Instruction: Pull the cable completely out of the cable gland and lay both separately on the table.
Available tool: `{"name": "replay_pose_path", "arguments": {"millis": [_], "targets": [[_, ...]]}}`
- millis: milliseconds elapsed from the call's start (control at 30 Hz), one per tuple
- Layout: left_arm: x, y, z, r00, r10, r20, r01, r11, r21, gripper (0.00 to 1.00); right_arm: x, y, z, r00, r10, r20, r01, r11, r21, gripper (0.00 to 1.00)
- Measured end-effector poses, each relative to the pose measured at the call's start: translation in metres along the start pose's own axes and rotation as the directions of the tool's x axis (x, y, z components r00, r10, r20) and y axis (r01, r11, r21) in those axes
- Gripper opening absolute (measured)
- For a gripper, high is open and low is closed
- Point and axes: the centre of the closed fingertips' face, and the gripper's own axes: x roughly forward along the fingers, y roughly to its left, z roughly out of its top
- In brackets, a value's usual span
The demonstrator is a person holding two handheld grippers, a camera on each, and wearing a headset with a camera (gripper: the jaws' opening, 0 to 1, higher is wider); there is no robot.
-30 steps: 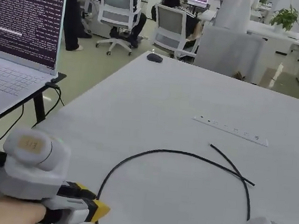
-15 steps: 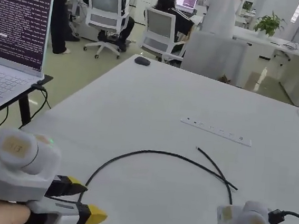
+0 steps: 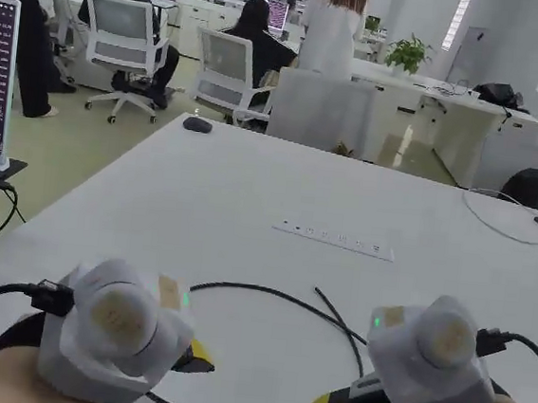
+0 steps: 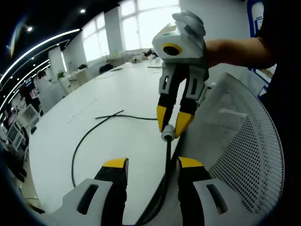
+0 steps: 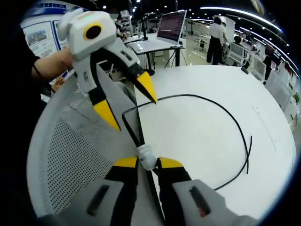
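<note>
Grips white cable gland (image 5: 146, 157) w/ right gripper (image 5: 147, 163) at tabletop's (image 3: 251, 190) near edge. Holds left gripper (image 4: 152, 163) wide around cable (image 4: 167, 159), no pinch. Looks still threaded thru gland, so no progress yet; pull-out + laying both apart left to do.

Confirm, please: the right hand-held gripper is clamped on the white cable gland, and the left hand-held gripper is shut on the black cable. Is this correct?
Not quite. The left hand-held gripper is open, not shut: in the right gripper view the black cable passes between its spread jaws. The right hand-held gripper is clamped on the white cable gland.
</note>
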Motion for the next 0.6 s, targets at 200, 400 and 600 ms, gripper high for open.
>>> {"name": "replay_pose_path", "arguments": {"millis": [200,400,600], "targets": [[0.012,-0.018,0.007,0.9979,-0.064,-0.012,0.065,0.986,0.151,0.39,0.002,0.014,0.010,0.9989,0.047,0.007,-0.047,0.997,0.067,0.15],[0.012,-0.035,0.014,0.9945,-0.103,-0.019,0.104,0.938,0.330,0.30,0.000,0.021,0.015,0.9904,0.137,0.018,-0.138,0.981,0.133,0.15],[0.015,-0.039,0.009,0.9943,-0.092,-0.055,0.106,0.904,0.415,0.20,-0.002,0.025,0.009,0.9806,0.196,-0.009,-0.192,0.967,0.167,0.15]]}}
